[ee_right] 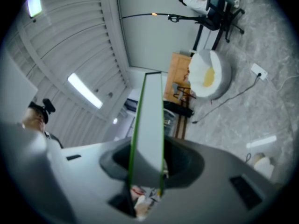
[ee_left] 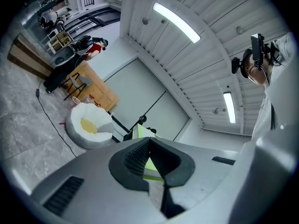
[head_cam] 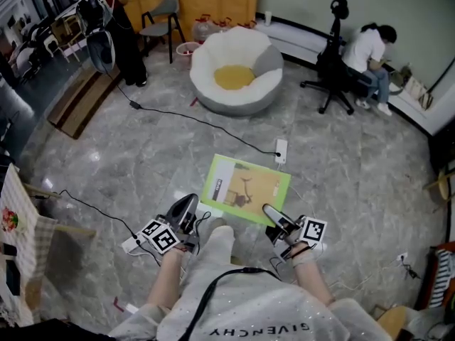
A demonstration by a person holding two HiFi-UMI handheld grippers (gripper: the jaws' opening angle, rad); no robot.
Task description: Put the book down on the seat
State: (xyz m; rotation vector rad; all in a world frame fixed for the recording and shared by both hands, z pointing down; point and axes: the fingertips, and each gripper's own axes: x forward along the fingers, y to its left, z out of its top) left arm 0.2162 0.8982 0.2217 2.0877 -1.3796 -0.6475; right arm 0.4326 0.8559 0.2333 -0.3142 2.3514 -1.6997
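Note:
In the head view a flat book (head_cam: 245,188) with a lime-green border and tan cover hangs level above the marble floor, held at its near corners. My left gripper (head_cam: 190,208) is shut on its left corner and my right gripper (head_cam: 272,214) on its right corner. A round white beanbag seat (head_cam: 234,69) with a yellow cushion sits on the floor well beyond the book. The left gripper view shows a green corner of the book (ee_left: 150,164) between the dark pads, with the seat (ee_left: 88,125) far off. In the right gripper view the book (ee_right: 149,125) stands edge-on between the jaws, with the seat (ee_right: 210,76) beyond.
A power strip (head_cam: 281,150) and its black cable lie on the floor between book and seat. An office chair (head_cam: 334,77) and a seated person (head_cam: 370,52) are at the right. A grey chair (head_cam: 160,20), a standing person (head_cam: 124,34) and wooden boards (head_cam: 78,98) are at the back left.

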